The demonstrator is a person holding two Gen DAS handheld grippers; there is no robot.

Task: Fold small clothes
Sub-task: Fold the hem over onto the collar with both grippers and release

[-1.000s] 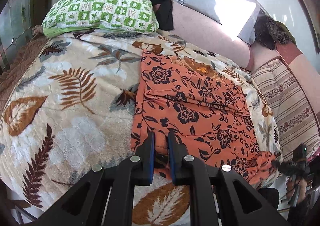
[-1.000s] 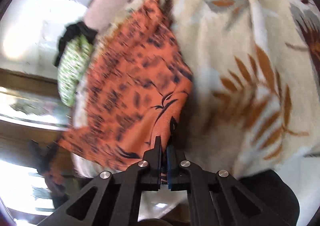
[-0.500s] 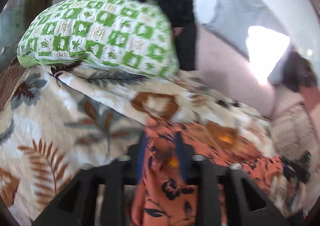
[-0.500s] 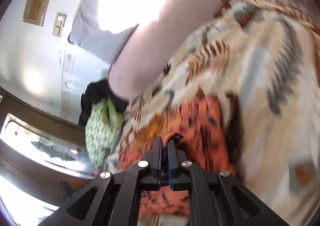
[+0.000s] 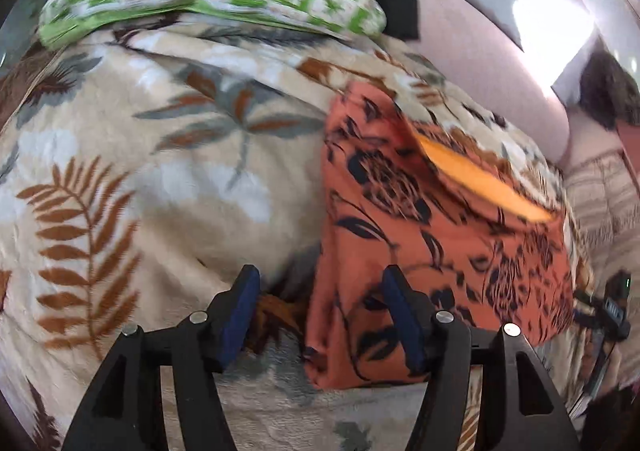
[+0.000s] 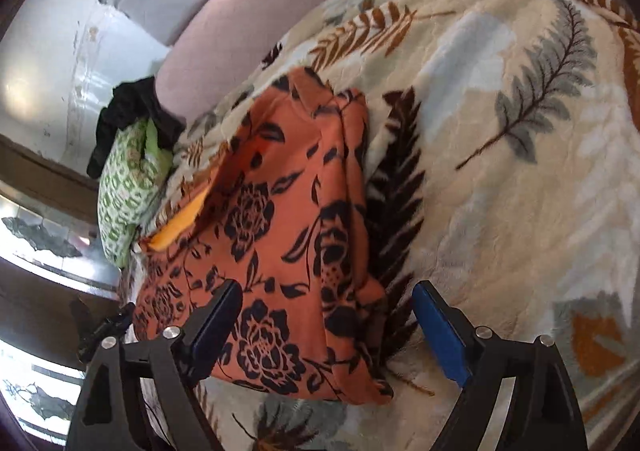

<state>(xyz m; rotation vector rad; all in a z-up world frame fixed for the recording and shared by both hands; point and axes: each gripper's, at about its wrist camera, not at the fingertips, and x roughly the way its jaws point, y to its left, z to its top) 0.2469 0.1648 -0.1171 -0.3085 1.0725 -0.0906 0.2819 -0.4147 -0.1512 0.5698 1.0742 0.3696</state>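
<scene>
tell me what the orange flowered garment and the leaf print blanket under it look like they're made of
Orange flowered garment: seemingly a thin, smooth woven fabric with a matte finish; it drapes in soft folds, and its yellow-orange inner side shows at a turned-up edge. The fibre cannot be told.

Leaf print blanket: probably plush fleece; the surface looks fuzzy, with a soft nap and a faint sheen.

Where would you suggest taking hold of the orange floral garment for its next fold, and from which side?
Probably at the near corners of the orange floral garment. It lies folded flat on the leaf-print blanket, its near edge just ahead of both open tongs, which have just been opening. Come in low from the near side, left tongs on the left corner, right tongs on the right corner, one finger slid under the layers.
</scene>
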